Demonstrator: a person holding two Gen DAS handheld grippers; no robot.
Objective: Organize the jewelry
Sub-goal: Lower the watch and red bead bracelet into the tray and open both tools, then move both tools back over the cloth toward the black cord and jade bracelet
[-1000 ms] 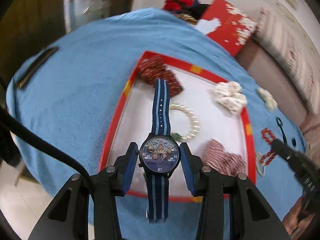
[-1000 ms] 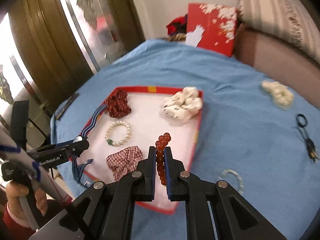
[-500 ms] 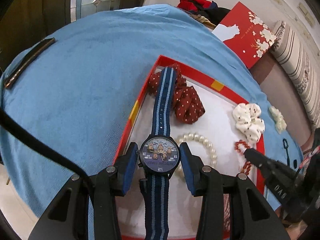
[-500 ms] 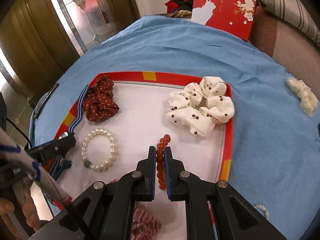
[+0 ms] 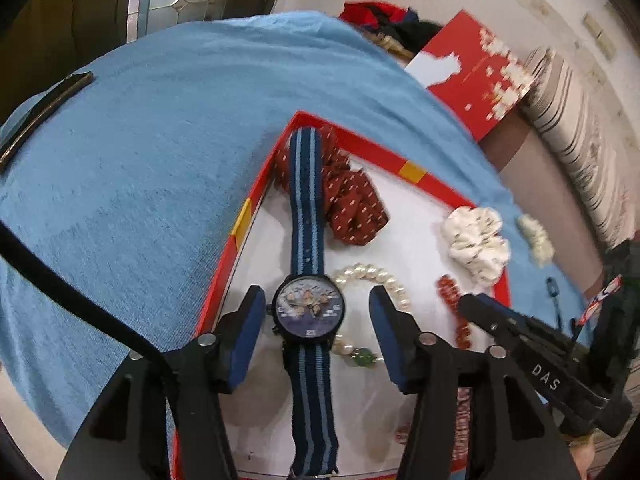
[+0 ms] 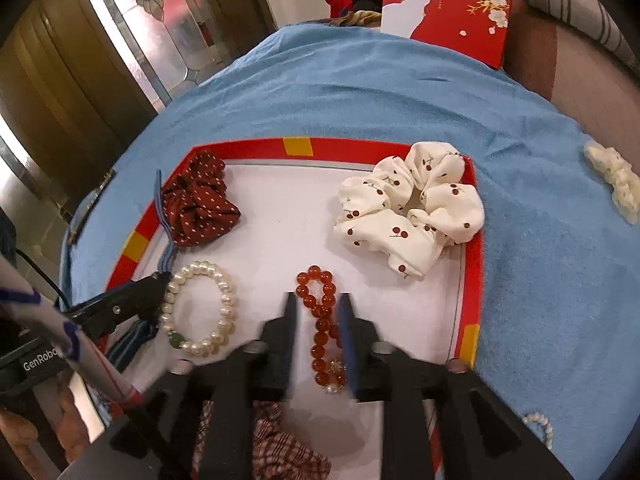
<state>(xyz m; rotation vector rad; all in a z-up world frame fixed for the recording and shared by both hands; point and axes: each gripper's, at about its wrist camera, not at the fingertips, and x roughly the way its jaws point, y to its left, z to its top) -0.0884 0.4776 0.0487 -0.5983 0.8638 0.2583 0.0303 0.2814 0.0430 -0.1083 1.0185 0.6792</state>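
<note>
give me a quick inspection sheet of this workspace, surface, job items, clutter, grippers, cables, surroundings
surface: blue cloth over the table
job's things: red-rimmed tray holds the watch, pearl bracelet, red bead bracelet, dark red scrunchie, cherry scrunchie, plaid scrunchie
clutter: cream scrunchie, small pearl bracelet and dark flat bar on the cloth, off the tray
grippers: left gripper open around the watch; right gripper open around the red beads
cables: black cable at the left gripper
surroundings: red box, sofa, glass door
</note>
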